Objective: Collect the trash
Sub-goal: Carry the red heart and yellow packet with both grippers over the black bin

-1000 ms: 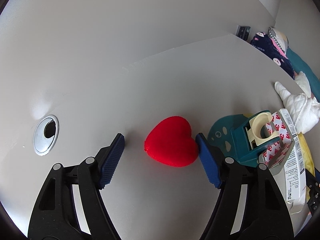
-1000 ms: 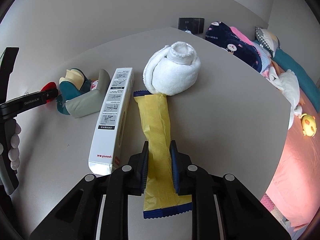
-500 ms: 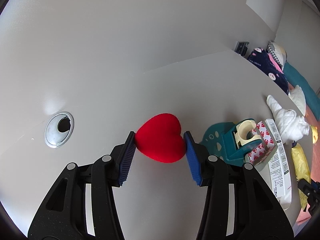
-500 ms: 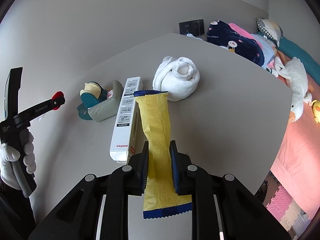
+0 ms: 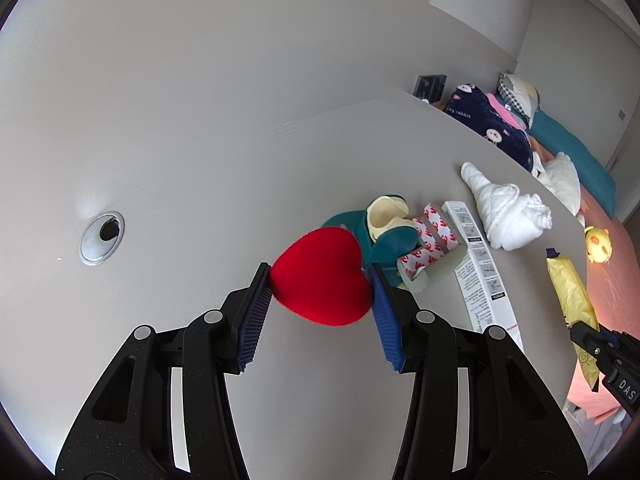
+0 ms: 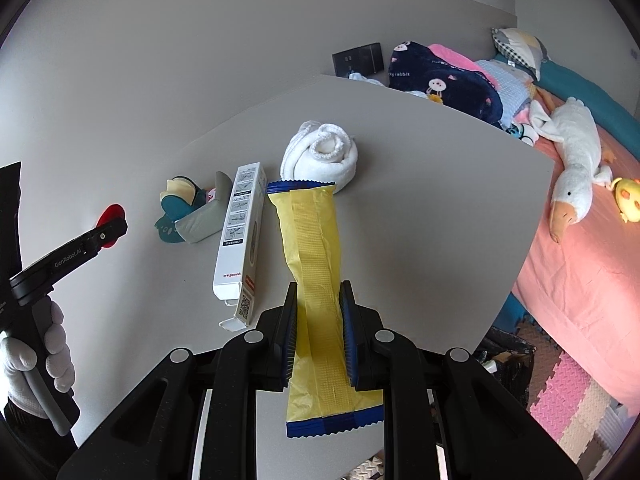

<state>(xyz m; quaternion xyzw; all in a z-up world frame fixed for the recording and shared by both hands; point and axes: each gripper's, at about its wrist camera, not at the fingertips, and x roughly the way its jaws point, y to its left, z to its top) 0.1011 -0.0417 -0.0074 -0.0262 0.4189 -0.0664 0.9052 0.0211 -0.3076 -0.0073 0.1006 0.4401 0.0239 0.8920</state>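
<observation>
Left hand-held gripper [image 5: 320, 292] clamps heart [image 5: 320, 276] by its edges; right hand-held gripper [image 6: 320, 320] pinches wrapper [image 6: 316, 280]. Either could slip.

red heart [image 5: 322, 276]: held off table | yellow wrapper [image 6: 316, 264]: creased, blue-edged, pinched mid-length, lifted

"GenRobot.AI" on the left claw [image 6: 114, 231], "lucky rabbit" on navy blanket [image 6: 440, 76]
</observation>
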